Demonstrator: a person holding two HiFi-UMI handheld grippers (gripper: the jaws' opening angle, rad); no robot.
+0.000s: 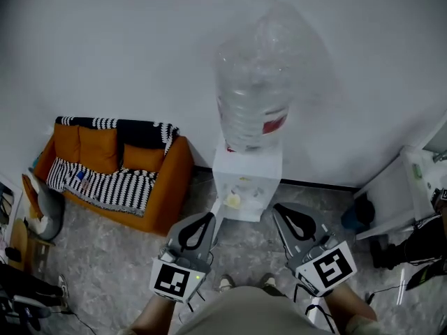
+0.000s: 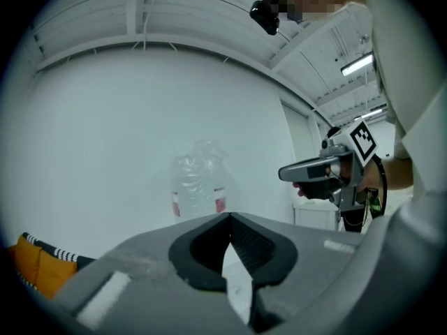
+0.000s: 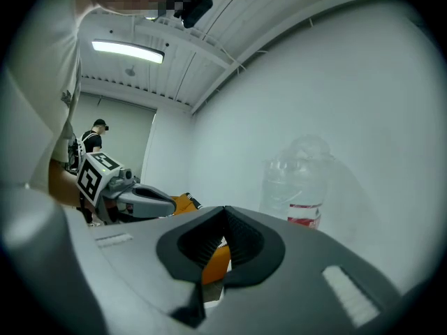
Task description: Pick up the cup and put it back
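Note:
A white water dispenser (image 1: 247,175) stands against the wall with a large clear bottle (image 1: 253,89) on top. On its front ledge sits a small pale yellowish thing (image 1: 232,201), possibly the cup; it is too small to tell. My left gripper (image 1: 211,216) and right gripper (image 1: 277,209) hang side by side in front of the dispenser, apart from it. Both are shut with nothing between their pads. The left gripper view has its closed jaws (image 2: 229,216) below the bottle (image 2: 199,184), with the right gripper (image 2: 293,173) beside it. The right gripper view shows its closed jaws (image 3: 225,209) and the bottle (image 3: 297,180).
An orange sofa (image 1: 157,187) with a black-and-white striped blanket stands left of the dispenser. A white cabinet (image 1: 394,190) and a blue thing (image 1: 351,218) are at the right. Cables and clutter lie at both lower corners. A person (image 3: 92,139) stands far off.

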